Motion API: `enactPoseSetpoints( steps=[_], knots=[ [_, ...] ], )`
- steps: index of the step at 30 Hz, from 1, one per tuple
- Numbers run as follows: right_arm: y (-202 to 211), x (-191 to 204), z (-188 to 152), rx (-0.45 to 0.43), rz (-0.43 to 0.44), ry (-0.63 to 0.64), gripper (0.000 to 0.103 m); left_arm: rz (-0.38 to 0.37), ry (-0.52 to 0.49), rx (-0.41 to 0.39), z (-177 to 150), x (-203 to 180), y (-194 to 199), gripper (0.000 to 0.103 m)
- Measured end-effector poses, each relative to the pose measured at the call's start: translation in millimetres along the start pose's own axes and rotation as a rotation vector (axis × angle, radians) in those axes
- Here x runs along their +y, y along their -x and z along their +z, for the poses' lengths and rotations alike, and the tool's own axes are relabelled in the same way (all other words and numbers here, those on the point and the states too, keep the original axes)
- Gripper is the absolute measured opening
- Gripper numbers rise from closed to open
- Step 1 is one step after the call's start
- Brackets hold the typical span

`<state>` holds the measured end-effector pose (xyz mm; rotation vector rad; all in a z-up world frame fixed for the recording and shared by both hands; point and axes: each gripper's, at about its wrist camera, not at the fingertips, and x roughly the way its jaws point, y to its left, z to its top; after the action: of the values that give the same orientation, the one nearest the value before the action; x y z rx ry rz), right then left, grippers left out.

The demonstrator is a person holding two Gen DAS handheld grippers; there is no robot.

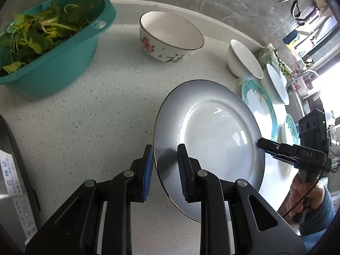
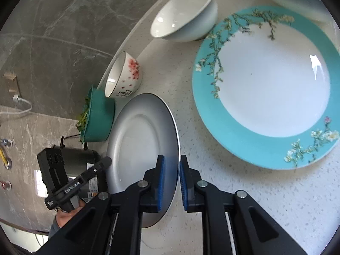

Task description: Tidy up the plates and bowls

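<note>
A grey-white plate with a thin gold rim [image 1: 212, 131] [image 2: 140, 140] is held tilted above the speckled counter [image 1: 85, 116] by both grippers. My left gripper [image 1: 165, 170] is shut on its near rim, blue pads on either face. My right gripper [image 2: 171, 182] is shut on the opposite rim, and its tip [image 1: 262, 144] shows at the plate's far edge. A teal-rimmed flowered plate [image 2: 265, 85] [image 1: 259, 97] lies flat to the right. A blossom-painted bowl [image 1: 170, 38] [image 2: 123, 78] and a plain white bowl [image 1: 244, 59] [image 2: 184, 14] stand near the back wall.
A teal basin of green leaves [image 1: 48, 48] [image 2: 97, 119] sits at the left. A dark appliance [image 2: 78, 159] stands at the counter's left end. Another white bowl [image 1: 276, 85] and a second teal plate [image 1: 291, 127] lie farther right, near a sink tap [image 1: 306, 74].
</note>
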<state>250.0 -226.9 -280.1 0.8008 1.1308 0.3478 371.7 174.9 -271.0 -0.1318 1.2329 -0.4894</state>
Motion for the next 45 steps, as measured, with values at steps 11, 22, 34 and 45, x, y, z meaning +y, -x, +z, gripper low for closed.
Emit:
enactPoseSetpoints(
  steps=[11, 22, 34, 45],
  knots=[
    [51, 16, -25, -0.008, 0.001, 0.12, 0.016, 0.014, -0.009, -0.071, -42, -50, 55, 0.02],
    [81, -29, -54, 0.049, -0.014, 0.141, 0.017, 0.037, 0.026, -0.047, -124, -98, 49, 0.02],
    [74, -71, -79, 0.095, -0.052, 0.143, 0.018, 0.073, 0.023, -0.012, -161, -114, 19, 0.02],
    [74, -72, -82, 0.075, -0.097, 0.193, 0.018, 0.074, 0.026, 0.001, -158, -109, -16, 0.022]
  ],
)
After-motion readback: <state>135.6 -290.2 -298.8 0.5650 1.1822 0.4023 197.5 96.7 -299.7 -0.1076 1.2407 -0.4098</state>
